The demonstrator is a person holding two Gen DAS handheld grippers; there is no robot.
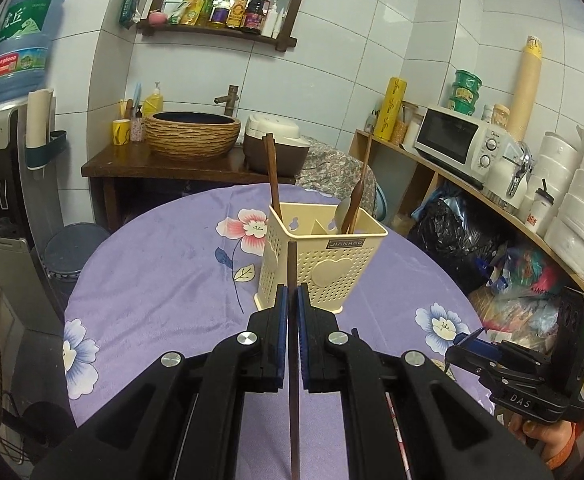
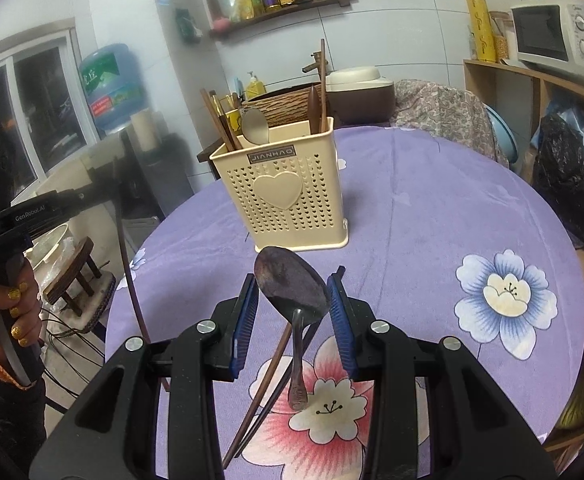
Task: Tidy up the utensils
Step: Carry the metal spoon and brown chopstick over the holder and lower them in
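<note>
A dark wooden chopstick (image 1: pixel 293 360) is clamped between the closed pads of the left gripper (image 1: pixel 292 300), its long axis upright, one end rising above the fingertips and the other hanging below them, in front of the cream holder (image 1: pixel 324 264) on the purple-clothed counter (image 1: pixel 163 280). In the holder, chopsticks (image 1: pixel 271 172) and a spoon (image 1: pixel 342 210) are stood upright, handles leaning slightly. The right gripper (image 2: pixel 294 292) is held partly apart with nothing pinched; beneath it a metal spoon (image 2: pixel 292 280) is lain flat, bowl pointing toward the holder, beside loose chopsticks (image 2: pixel 259 396) lying the same way.
</note>
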